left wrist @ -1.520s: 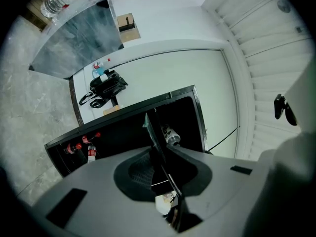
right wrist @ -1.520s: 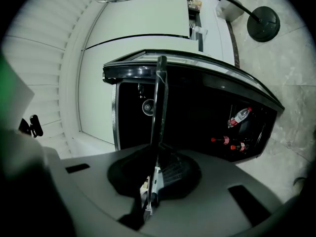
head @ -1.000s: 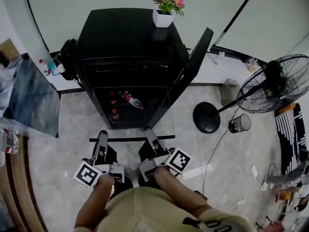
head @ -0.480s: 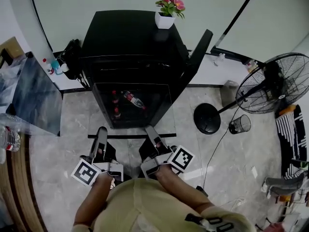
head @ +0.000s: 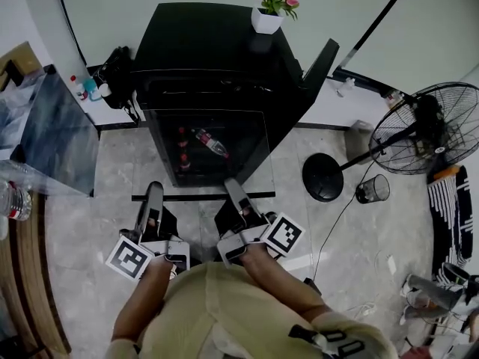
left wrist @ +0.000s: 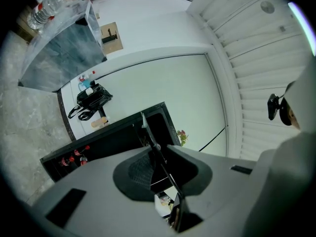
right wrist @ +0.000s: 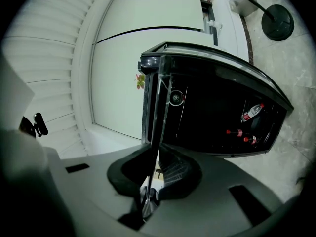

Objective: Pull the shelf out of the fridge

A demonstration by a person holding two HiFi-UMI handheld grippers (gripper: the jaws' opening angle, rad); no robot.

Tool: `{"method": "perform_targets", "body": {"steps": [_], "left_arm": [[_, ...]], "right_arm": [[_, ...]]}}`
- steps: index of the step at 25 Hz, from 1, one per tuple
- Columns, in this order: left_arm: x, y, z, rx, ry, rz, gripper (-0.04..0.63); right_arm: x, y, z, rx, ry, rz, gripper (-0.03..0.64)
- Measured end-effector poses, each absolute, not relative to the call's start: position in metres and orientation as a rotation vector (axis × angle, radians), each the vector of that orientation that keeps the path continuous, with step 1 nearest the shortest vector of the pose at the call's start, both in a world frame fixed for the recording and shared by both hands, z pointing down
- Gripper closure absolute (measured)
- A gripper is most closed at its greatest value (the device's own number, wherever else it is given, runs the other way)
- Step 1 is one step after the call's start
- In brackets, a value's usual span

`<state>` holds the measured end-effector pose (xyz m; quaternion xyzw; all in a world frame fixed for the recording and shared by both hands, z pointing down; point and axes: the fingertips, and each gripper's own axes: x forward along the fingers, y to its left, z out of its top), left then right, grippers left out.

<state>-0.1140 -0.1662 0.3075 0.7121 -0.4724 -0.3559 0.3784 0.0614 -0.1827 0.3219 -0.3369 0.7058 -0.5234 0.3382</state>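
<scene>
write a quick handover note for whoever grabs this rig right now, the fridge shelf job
Left gripper: shut on the front edge of the glass shelf, left part.
Right gripper: shut on the same edge, right part.
Things: shelf held out in front of the open fridge; door swung to the right; bottles low inside.
Done: shelf gripped and drawn toward the person.
Left: can't tell if its back edge is clear; probably pull straight back, then set it down.

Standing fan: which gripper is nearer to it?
Right. The right gripper, shut on the glass shelf, has the fan off to its right; the left gripper holds the same shelf farther left, beyond the right one.
</scene>
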Motion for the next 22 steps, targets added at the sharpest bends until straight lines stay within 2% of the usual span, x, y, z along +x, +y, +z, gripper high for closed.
{"method": "perform_targets", "body": {"steps": [22], "left_arm": [[-0.113, -0.165, 0.320, 1.774, -1.241, -0.892, 0.528]], "right_arm": [[0.061, -0.184, 0.336, -0.886, 1.828, -1.419, 0.574]]}}
